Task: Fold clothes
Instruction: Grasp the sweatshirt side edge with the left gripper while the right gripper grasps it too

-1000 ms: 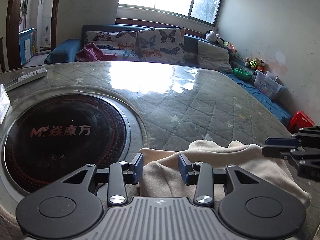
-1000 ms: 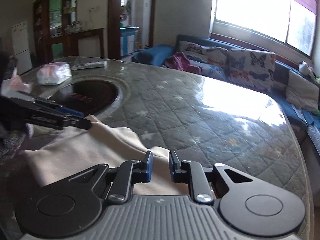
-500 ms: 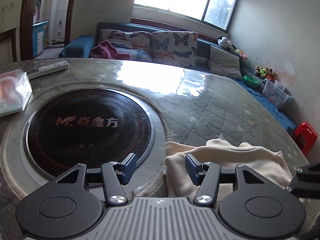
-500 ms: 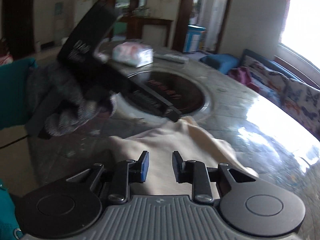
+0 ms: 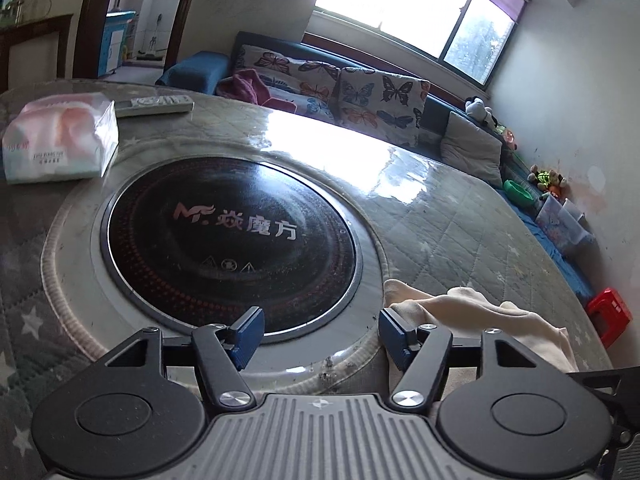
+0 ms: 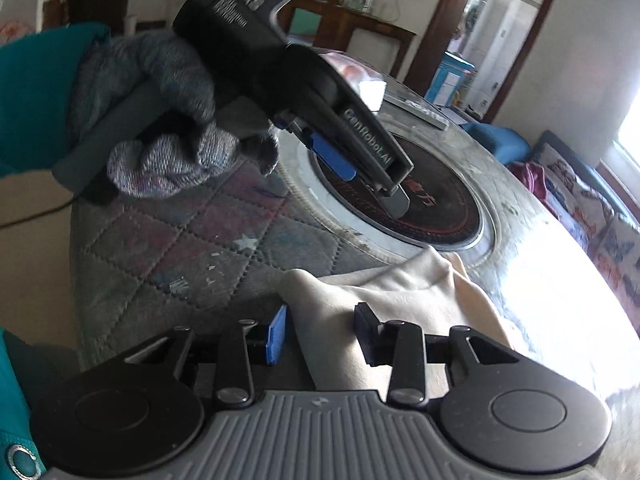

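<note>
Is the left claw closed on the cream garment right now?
No: the left claw is wide open above the black cooktop, and the cream garment lies beside its right finger, ungripped.

Beside the black round cooktop (image 5: 228, 240) with red dots: cream garment (image 5: 480, 320), grey star-quilted tablecloth (image 5: 460, 232), pink-white tissue pack (image 5: 60, 140); behind it, butterfly-print cushions (image 5: 380, 100)

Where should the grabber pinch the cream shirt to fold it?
Probably at the near corner of the cream garment, which lies loose and raised just ahead of the open right gripper. Come in low from the table edge: the cloth there is thin enough for the fingers to straddle.
</note>
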Motion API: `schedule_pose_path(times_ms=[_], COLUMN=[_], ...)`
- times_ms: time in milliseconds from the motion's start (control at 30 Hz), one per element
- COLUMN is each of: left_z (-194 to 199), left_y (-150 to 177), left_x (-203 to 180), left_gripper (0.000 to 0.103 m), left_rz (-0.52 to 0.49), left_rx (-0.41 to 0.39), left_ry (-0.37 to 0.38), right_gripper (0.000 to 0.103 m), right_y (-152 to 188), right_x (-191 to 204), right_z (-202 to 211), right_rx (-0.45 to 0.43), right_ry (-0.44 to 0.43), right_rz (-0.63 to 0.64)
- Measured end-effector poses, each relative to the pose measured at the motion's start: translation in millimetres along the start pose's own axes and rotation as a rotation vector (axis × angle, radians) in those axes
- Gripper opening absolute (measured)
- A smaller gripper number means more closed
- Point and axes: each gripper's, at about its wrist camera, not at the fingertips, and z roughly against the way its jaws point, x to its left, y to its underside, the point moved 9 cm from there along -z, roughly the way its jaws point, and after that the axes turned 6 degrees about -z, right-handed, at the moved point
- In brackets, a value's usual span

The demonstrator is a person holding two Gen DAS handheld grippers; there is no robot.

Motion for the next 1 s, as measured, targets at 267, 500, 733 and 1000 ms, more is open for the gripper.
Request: schedule_pose_path(times_ms=[267, 500, 733, 1000], left_z=[4, -7, -20, -32], left_y=[14, 16, 14, 22], left_x=[-9, -16, -27, -42], left_gripper=[0.069, 0.072, 0.074, 0.072], left_rz=[0.145, 0.329, 0.463, 0.553], left_rx=[0.041, 0.087, 0.116, 0.139], left_ry=[0.101, 0.197, 0.283, 0.361], right_gripper=[0.021, 0.014, 0.014, 0.013], right_y=[23, 45, 65, 53], right_x=[38, 46, 33, -2], right_z=[32, 102, 161, 166], right_rx=[0.006, -0.064, -0.138, -0.193], right_ry=[0.028, -0.01, -0.021, -0.04], right_rz=[0.014, -0.139, -0.236, -0.289])
